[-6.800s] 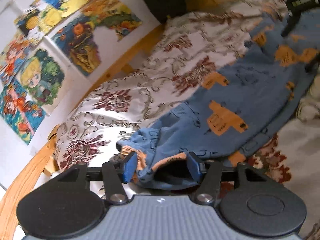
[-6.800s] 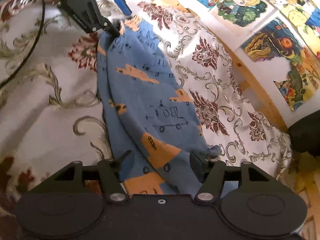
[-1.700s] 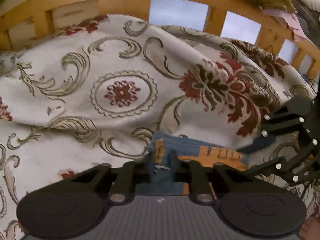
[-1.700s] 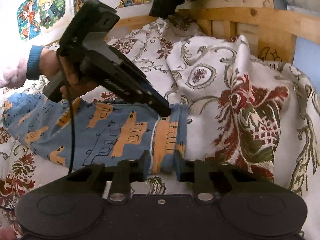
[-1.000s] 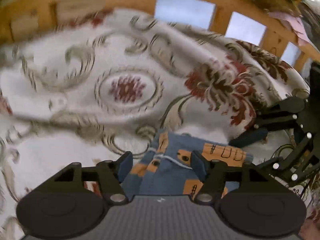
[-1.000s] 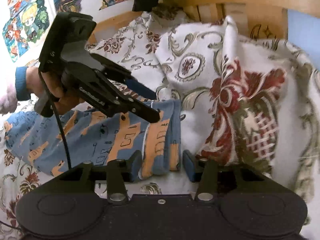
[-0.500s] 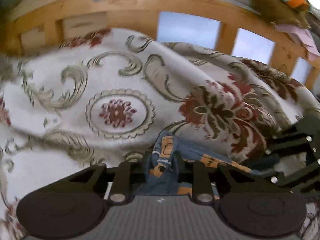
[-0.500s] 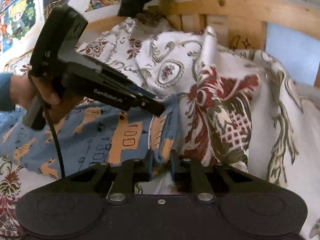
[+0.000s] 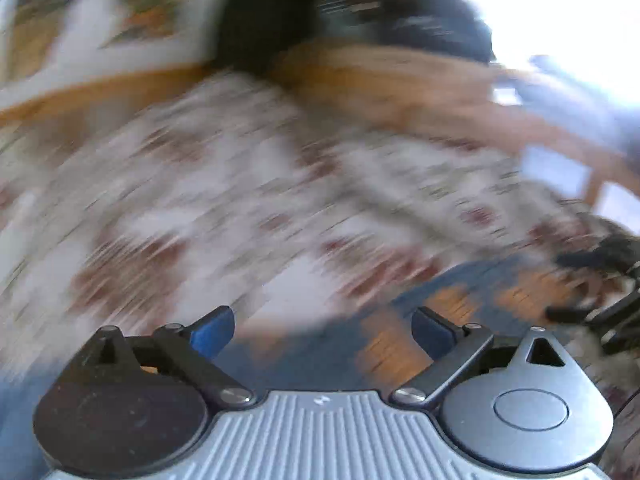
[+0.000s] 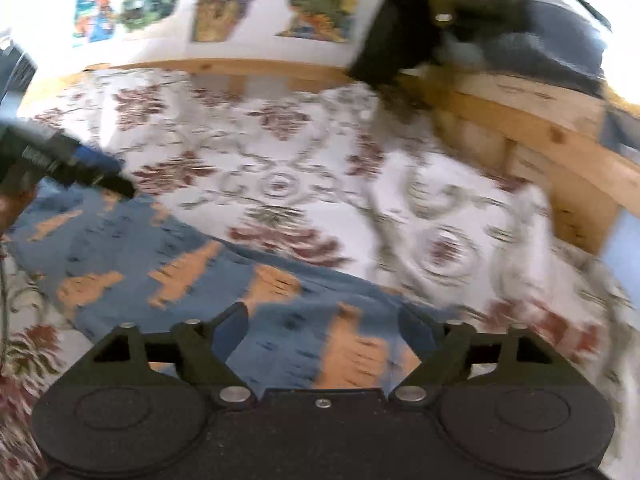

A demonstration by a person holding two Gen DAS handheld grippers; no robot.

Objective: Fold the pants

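Left gripper [image 9: 322,330] jaws spread wide, nothing held; view blurred. Right gripper [image 10: 322,330] likewise wide, empty. Pants [image 10: 168,256], blue with orange print, flat on floral bedspread [image 10: 280,176], running 9 o'clock from right gripper.

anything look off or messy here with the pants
Nothing damaged or spilled. The pants lie flat on the bedspread, set at a slant. Both the left gripper and the right gripper are open above them. The left view is too blurred for detail.
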